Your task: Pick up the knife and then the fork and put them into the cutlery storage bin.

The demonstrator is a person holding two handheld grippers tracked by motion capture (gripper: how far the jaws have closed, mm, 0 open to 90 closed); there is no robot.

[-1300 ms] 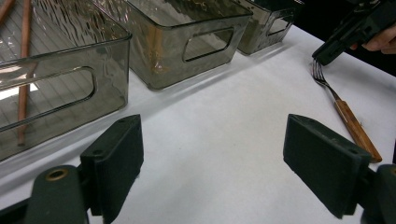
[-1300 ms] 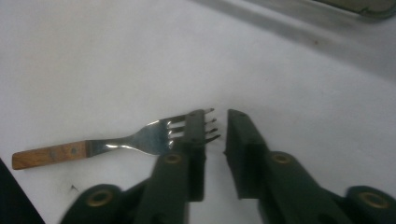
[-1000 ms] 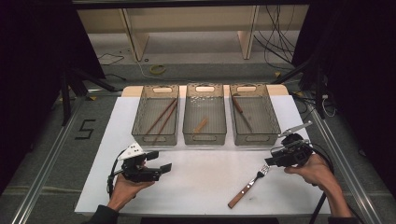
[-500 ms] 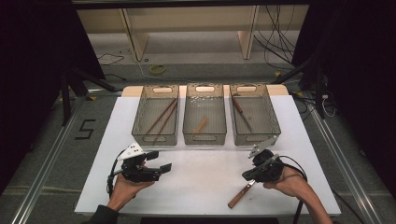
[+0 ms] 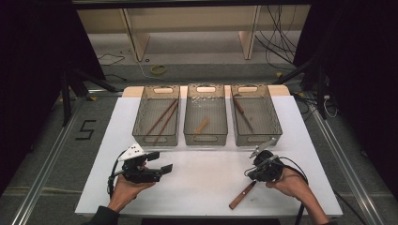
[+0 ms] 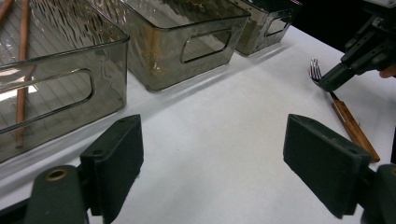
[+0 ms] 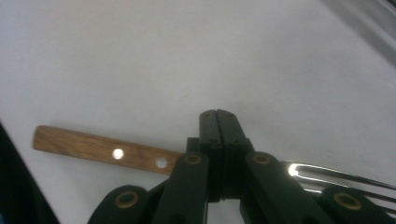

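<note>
The right claw (image 5: 249,174) has just finished pressing together; in the right gripper view its two black jaws meet flat against each other, pinching the neck of a wooden-handled fork (image 7: 107,151) where the metal leaves the handle. The fork lies flat on the white bench (image 5: 206,187): the riveted handle runs out to one side of the jaws and the shiny tines (image 7: 336,179) to the other. In the high view the fork sits near the front right of the bench, its handle (image 5: 241,197) angled toward the person's edge, with the claw pointing down at it and the right hand (image 5: 291,183) wrapped around the gripper's body, a cable trailing off behind.

The left claw (image 5: 159,161) is spread wide, nothing between its pads, and is held low above the bench at the front left, well apart from the fork. Its own view looks across the bare white surface toward the right claw (image 6: 341,70) and the fork (image 6: 348,121) beside it.

Farther back three smoky clear plastic bins stand side by side, just beside one another. The left bin (image 5: 141,126) holds long brown chopsticks (image 5: 162,117) lying slantwise. The middle bin (image 5: 190,129) holds a small pale wooden piece (image 5: 202,125) that I cannot identify. The right bin (image 5: 277,126) holds a slim utensil with a dark handle (image 5: 241,110). Beyond the bench is the floor with loose cables (image 5: 281,42).
</note>
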